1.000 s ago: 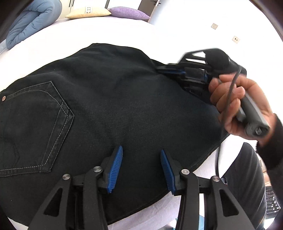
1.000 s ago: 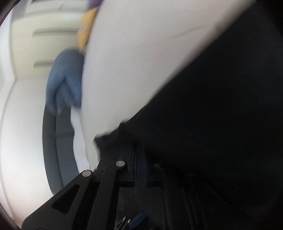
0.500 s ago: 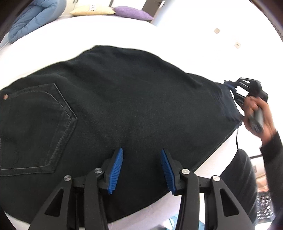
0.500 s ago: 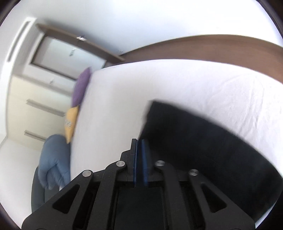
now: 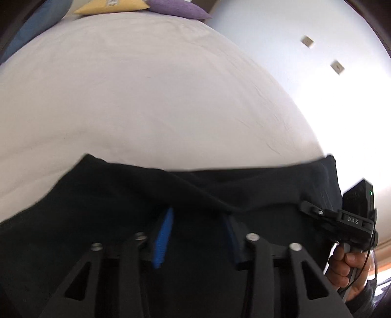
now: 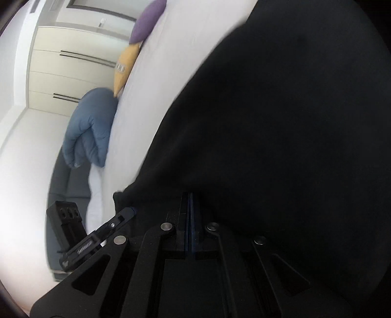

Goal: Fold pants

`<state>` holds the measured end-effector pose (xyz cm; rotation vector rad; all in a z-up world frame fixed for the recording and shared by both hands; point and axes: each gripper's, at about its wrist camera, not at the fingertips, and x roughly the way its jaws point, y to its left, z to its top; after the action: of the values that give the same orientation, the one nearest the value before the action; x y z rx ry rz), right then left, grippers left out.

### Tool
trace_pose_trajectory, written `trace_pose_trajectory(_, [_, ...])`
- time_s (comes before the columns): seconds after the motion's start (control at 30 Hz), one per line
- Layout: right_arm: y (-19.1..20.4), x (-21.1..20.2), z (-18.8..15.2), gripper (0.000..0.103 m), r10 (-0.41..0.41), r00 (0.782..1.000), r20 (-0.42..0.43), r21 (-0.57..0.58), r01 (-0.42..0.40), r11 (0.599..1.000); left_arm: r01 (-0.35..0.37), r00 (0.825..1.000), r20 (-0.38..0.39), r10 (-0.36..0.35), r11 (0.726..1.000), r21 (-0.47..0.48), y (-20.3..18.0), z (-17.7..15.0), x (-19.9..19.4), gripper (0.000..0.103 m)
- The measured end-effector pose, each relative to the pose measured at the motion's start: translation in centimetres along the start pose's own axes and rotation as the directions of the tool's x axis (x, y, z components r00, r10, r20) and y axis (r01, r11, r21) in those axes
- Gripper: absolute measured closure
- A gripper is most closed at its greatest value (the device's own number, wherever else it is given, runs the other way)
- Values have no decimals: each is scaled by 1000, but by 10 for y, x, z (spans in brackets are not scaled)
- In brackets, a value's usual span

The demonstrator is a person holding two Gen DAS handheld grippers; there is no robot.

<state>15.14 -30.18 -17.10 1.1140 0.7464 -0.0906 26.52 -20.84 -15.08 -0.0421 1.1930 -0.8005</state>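
Black pants (image 5: 110,200) lie on a white bed (image 5: 146,97), their far edge raised in a fold across the left wrist view. My left gripper (image 5: 199,215) is low in the frame. Its jaws are closing with dark cloth between the blue pads (image 5: 162,234), which still stand apart, and the fold drapes over their tips. My right gripper (image 5: 304,206), held by a hand (image 5: 347,266), bites the same edge at the right. In the right wrist view the right gripper (image 6: 189,195) has its pads together under the hanging pants (image 6: 268,122).
A purple pillow (image 5: 178,9) and a yellow pillow (image 5: 110,7) sit at the head of the bed. A folded blue duvet (image 6: 90,127) lies at the bed's side, with a cream wardrobe (image 6: 73,73) behind. White sheet stretches beyond the pants.
The left gripper has moved across the pants to their edge, and its pads have narrowed. The right gripper has swung in beside it, with black cloth now hanging over its tips.
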Motion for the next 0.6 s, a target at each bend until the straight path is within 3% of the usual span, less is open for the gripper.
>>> trace_pose_trajectory(0.03, [-12,-17,10,103,-10,999,37,10,9,1000,31,1000,4,-31,998,-46,12,4,-2,73])
trace_pose_trajectory(0.07, [-25,-29,20,103,-19,997,81,42,16,999,41,999,7,-40,996,-84,24,6,-4,88])
trace_pose_trajectory(0.1, [-39,-42,31,103,-29,991,130,83,18,996,30,1000,5,-30,994,-107,35,7,-5,97])
trace_pose_trajectory(0.17, [-57,-71,42,103,-71,976,208,138,42,990,73,997,27,-70,986,-153,55,4,-11,97])
trace_pose_trajectory(0.27, [-67,-112,48,103,-184,936,299,201,127,971,26,997,76,-13,985,-173,63,-9,-32,98])
trace_pose_trajectory(0.33, [-61,-126,47,96,-234,917,323,201,175,964,8,994,111,12,982,-187,63,-16,-47,86])
trace_pose_trajectory(0.4, [-38,-121,36,96,-160,943,290,131,127,983,-7,989,145,30,988,-151,47,-30,-62,53])
trace_pose_trajectory(0.5, [10,-75,4,96,-19,989,148,-2,19,1000,-30,991,129,39,997,-70,20,-42,-65,43])
trace_pose_trajectory(0.57, [46,-24,-29,96,67,998,-7,-97,-68,993,-65,994,91,64,998,6,4,-53,-58,42])
trace_pose_trajectory(0.6, [59,0,-43,96,88,994,-70,-121,-96,988,-119,991,64,116,991,54,-3,-61,-51,42])
